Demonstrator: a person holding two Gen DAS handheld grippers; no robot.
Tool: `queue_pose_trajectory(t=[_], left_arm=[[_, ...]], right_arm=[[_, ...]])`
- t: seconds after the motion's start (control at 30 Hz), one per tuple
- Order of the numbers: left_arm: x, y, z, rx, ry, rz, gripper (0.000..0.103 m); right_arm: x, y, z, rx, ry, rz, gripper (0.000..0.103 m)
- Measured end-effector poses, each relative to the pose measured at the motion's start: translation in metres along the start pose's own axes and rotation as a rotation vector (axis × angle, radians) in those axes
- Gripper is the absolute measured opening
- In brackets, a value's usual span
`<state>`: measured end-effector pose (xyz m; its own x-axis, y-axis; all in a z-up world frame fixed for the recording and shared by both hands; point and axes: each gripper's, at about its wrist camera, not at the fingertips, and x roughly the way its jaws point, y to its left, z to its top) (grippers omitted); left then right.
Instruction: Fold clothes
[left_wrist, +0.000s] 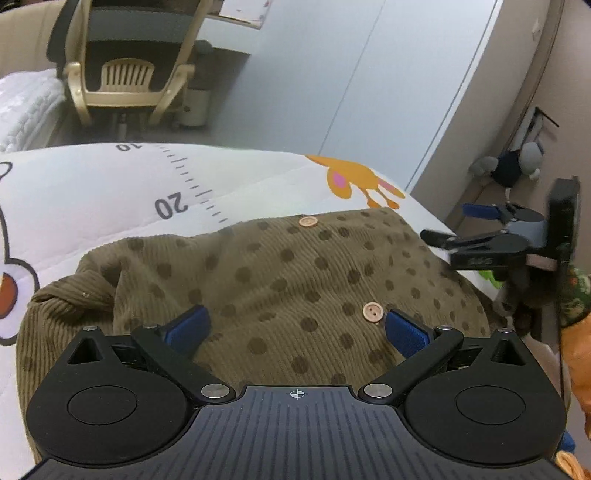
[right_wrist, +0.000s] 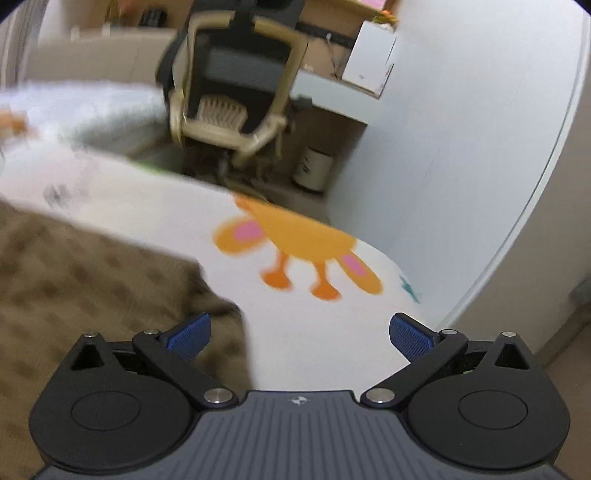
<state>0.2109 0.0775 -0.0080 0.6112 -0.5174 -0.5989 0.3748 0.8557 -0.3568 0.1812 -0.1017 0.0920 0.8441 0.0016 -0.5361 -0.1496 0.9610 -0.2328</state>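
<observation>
An olive-brown corduroy garment (left_wrist: 280, 280) with dark dots and wooden buttons (left_wrist: 372, 312) lies crumpled on a white printed quilt (left_wrist: 110, 192). My left gripper (left_wrist: 295, 328) hovers just above its near part, open, with nothing between the blue pads. In the left wrist view the right gripper (left_wrist: 443, 225) reaches in from the right, beside the garment's right edge, its fingers apart. In the blurred right wrist view my right gripper (right_wrist: 299, 332) is open over the quilt (right_wrist: 314, 325); the garment's edge (right_wrist: 110, 288) lies under and past its left finger (right_wrist: 188, 334).
An orange cartoon animal (right_wrist: 295, 251) is printed on the quilt. Beyond the bed stand a beige office chair (left_wrist: 125, 74), a small bin (right_wrist: 314, 170) and a pale wardrobe wall (left_wrist: 351, 92). A stuffed toy (left_wrist: 513, 166) hangs at far right. The bed edge drops off on the right.
</observation>
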Motion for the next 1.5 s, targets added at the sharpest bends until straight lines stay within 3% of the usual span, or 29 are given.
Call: queue_pose_trajectory(t=[0.1, 0.2, 0.33, 0.4, 0.47, 0.57, 0.7, 0.8, 0.93, 1.0, 1.07, 1.23, 1.3, 1.33, 1.4, 1.5], left_arm=[[-0.010, 0.011, 0.003, -0.055, -0.010, -0.014, 0.103], [-0.035, 0.028, -0.003, -0.101, -0.038, 0.058, 0.103], [-0.064, 0.054, -0.025, -0.143, -0.039, 0.193, 0.103], [-0.072, 0.063, -0.034, -0.169, -0.029, 0.208, 0.103], [-0.079, 0.068, -0.042, -0.196, -0.033, 0.164, 0.103], [-0.083, 0.076, -0.050, -0.280, -0.054, 0.036, 0.103], [-0.079, 0.084, -0.056, -0.415, -0.059, -0.061, 0.103], [-0.076, 0.083, -0.052, -0.526, -0.060, -0.201, 0.103], [-0.065, 0.070, -0.040, -0.542, -0.032, -0.245, 0.103], [-0.064, 0.068, -0.037, -0.545, -0.020, -0.219, 0.103], [-0.069, 0.067, -0.034, -0.530, -0.018, -0.167, 0.103], [-0.111, 0.060, -0.046, -0.337, -0.086, 0.164, 0.102], [-0.114, 0.050, -0.055, -0.228, -0.087, 0.261, 0.082], [-0.112, 0.044, -0.059, -0.176, -0.074, 0.297, 0.053], [-0.104, 0.035, -0.063, -0.122, -0.033, 0.315, 0.053], [-0.091, 0.030, -0.068, -0.092, 0.007, 0.345, 0.065]], right_arm=[[-0.028, 0.012, 0.005, 0.021, -0.058, 0.152, 0.103], [-0.038, 0.032, 0.001, -0.017, -0.055, 0.278, 0.103], [-0.019, 0.054, -0.020, -0.079, 0.030, 0.285, 0.103], [-0.011, 0.061, -0.028, -0.091, 0.069, 0.282, 0.103], [-0.015, 0.064, -0.023, -0.094, 0.068, 0.271, 0.103], [-0.038, 0.076, -0.018, -0.164, 0.012, 0.259, 0.103], [-0.075, 0.107, -0.008, -0.181, -0.052, 0.419, 0.103], [-0.090, 0.149, -0.008, -0.262, -0.067, 0.557, 0.103], [-0.093, 0.212, -0.013, -0.378, -0.059, 0.704, 0.103], [-0.093, 0.237, -0.017, -0.429, -0.058, 0.734, 0.103], [-0.092, 0.248, -0.019, -0.457, -0.057, 0.710, 0.103], [-0.096, 0.220, -0.015, -0.400, -0.077, 0.658, 0.103], [-0.097, 0.204, -0.015, -0.377, -0.095, 0.620, 0.103], [-0.096, 0.194, -0.014, -0.361, -0.098, 0.607, 0.103], [-0.094, 0.175, -0.015, -0.324, -0.096, 0.569, 0.103], [-0.089, 0.148, -0.015, -0.254, -0.092, 0.509, 0.103]])
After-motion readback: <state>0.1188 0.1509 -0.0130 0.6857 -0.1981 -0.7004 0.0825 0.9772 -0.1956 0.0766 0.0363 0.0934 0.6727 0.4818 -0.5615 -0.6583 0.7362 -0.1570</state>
